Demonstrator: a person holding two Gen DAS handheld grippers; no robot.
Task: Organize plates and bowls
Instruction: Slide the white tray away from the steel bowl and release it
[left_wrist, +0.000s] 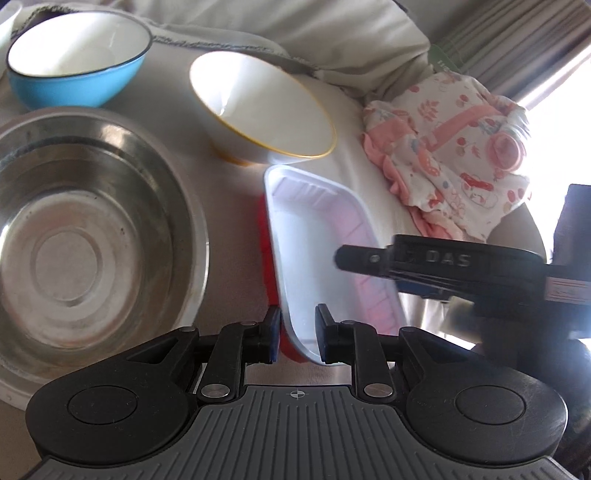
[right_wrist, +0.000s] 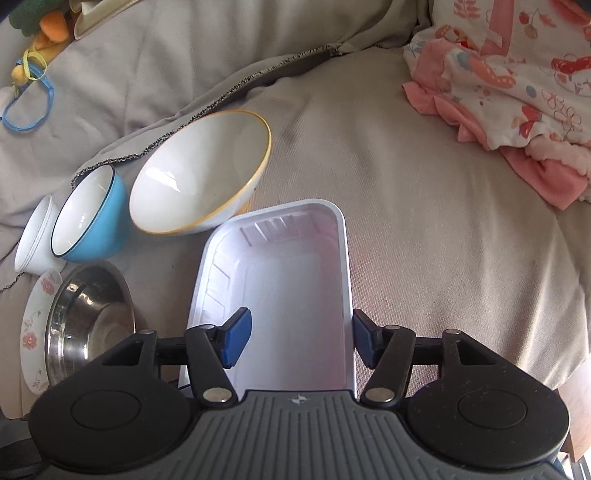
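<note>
Three bowls (right_wrist: 199, 173), one white tray (right_wrist: 295, 277), one plate (right_wrist: 31, 332).

Blue bowl (right_wrist: 99, 225), yellow-rimmed white bowl (right_wrist: 199, 177), pink-printed cloth (right_wrist: 517, 92)

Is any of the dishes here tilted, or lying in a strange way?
Yes. The white bowl with the yellow rim is tipped on its side, its opening facing sideways rather than up, against the end of the white tray. The blue bowl beside it seems to lean too. The steel bowl sits flat.
</note>
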